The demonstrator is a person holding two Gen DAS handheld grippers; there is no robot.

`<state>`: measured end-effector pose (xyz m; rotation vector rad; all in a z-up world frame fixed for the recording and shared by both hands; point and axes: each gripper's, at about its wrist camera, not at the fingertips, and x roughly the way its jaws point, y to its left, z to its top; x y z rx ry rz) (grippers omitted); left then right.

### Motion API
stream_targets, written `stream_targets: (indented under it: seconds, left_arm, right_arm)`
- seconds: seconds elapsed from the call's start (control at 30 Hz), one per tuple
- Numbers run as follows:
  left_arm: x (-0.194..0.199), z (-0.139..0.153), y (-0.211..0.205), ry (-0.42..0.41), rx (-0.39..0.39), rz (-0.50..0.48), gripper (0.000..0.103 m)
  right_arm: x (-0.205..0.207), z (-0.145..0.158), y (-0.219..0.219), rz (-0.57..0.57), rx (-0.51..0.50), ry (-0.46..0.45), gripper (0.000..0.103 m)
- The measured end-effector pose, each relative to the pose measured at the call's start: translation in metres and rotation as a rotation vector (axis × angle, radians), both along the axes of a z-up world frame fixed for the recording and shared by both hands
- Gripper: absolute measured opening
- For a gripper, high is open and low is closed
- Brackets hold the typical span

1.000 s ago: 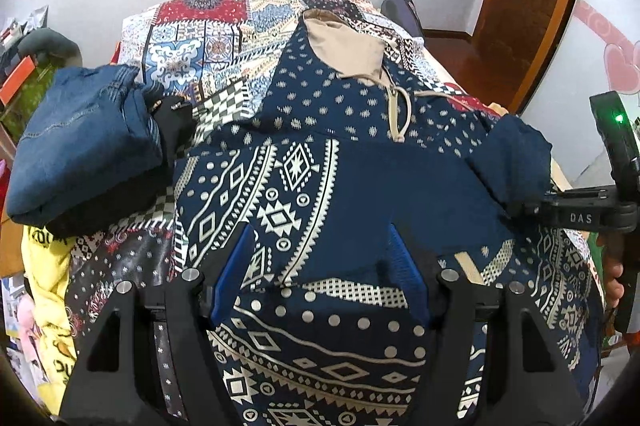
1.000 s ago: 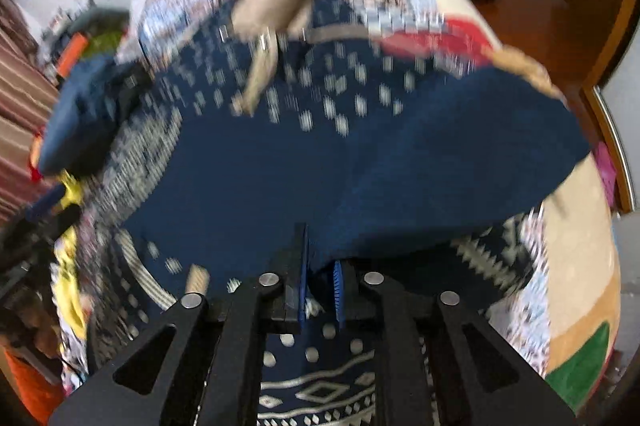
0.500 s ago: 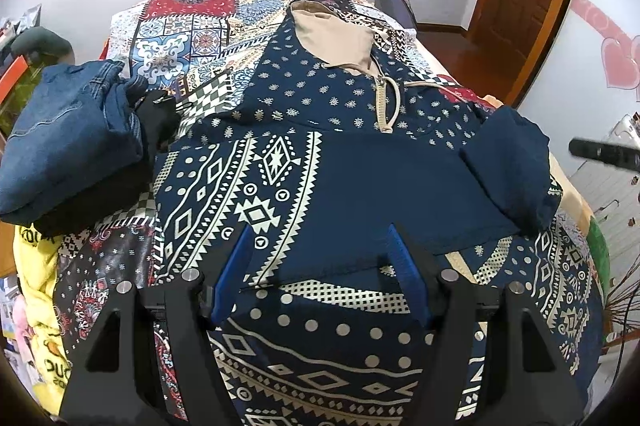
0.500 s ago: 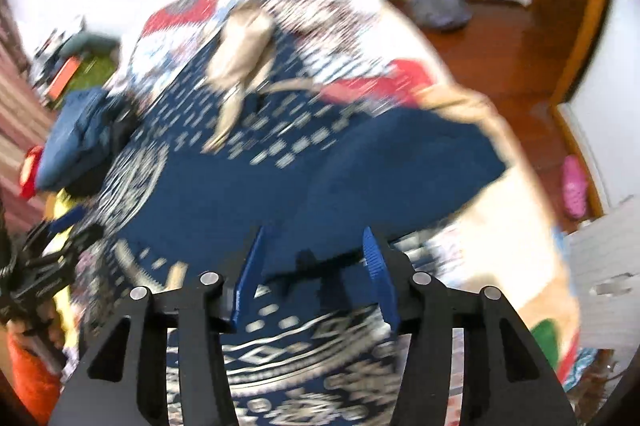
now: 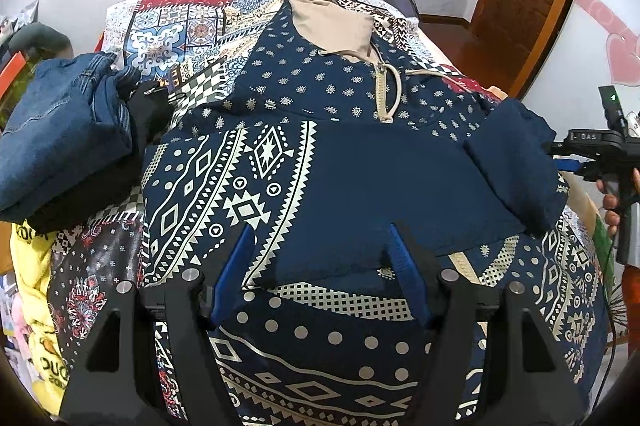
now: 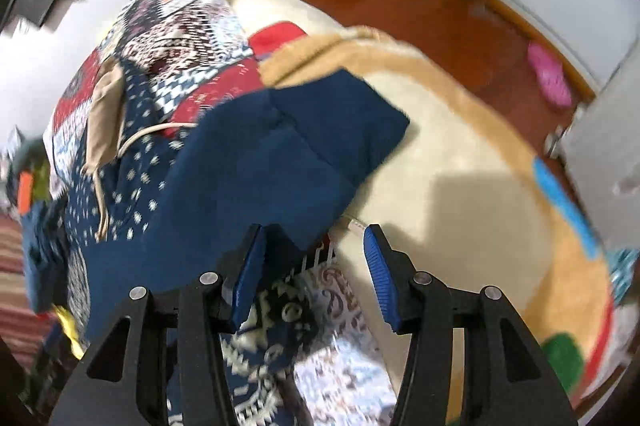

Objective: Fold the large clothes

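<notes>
Navy hoodie (image 5: 360,161) flat on patchwork bedspread (image 5: 180,25)

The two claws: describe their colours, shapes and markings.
Both the left claw and the right claw have matte black angular frames with triangular cut-outs, silver round bolts, and blue ribbed pads lining the fingers. Seen side-on, the right claw's body bears white "DAS" lettering and a green light.

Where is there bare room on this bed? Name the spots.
Free: the patchwork bedspread beyond the hoodie, toward the wall; the cream blanket right of the folded sleeve. Crowded: the left edge, with stacked jeans.
</notes>
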<state>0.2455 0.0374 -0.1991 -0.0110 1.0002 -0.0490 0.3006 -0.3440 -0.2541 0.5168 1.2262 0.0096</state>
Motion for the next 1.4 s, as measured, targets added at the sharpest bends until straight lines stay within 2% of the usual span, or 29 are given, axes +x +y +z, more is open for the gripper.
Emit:
stream_targets:
  seconds: [0.17,0.23,0.27,0.3,0.33,0.53,0.73,0.83,0.93,1.13,1.23,1.4]
  left_arm:
    - [0.002,-0.005,0.003,0.019,-0.009,0.014,0.067]
    - [0.001,-0.006,0.003,0.021,-0.013,0.016,0.067]
    - [0.001,-0.005,0.004,0.019,-0.014,0.016,0.067]
    - [0.0,-0.005,0.004,0.017,-0.013,0.016,0.067]
    - [-0.001,-0.003,0.004,0.013,-0.011,0.016,0.067]
    - [-0.01,0.011,0.007,-0.026,-0.015,0.014,0.067]
    - [-0.022,0.03,0.018,-0.075,-0.031,0.027,0.067]
    - [-0.029,0.038,0.028,-0.099,-0.039,0.042,0.067]
    - [-0.04,0.047,0.042,-0.125,-0.054,0.067,0.067]
    - [-0.059,0.051,0.072,-0.132,-0.096,0.113,0.067]
    - [-0.071,0.047,0.089,-0.116,-0.103,0.138,0.067]
    - [-0.091,0.036,0.116,-0.088,-0.125,0.196,0.067]
  right_arm:
    - [0.013,-0.005,-0.003,-0.013,0.023,-0.042,0.046]
    - [0.015,-0.003,-0.003,-0.016,-0.004,-0.051,0.03]
    - [0.016,0.0,0.0,-0.005,-0.025,-0.055,0.019]
    - [0.016,0.004,0.0,0.004,-0.034,-0.064,0.012]
    - [0.014,0.013,0.005,0.023,-0.042,-0.092,0.011]
    - [-0.003,0.074,0.032,0.128,-0.068,-0.236,0.01]
    - [-0.024,0.154,0.089,0.276,-0.057,-0.409,0.01]
    - [-0.026,0.179,0.128,0.356,-0.056,-0.438,0.01]
    - [-0.022,0.19,0.168,0.44,-0.012,-0.44,0.01]
    - [-0.032,0.185,0.251,0.596,-0.019,-0.438,0.01]
    - [-0.04,0.161,0.292,0.683,-0.02,-0.387,0.01]
    - [-0.05,0.108,0.33,0.78,-0.029,-0.245,0.01]
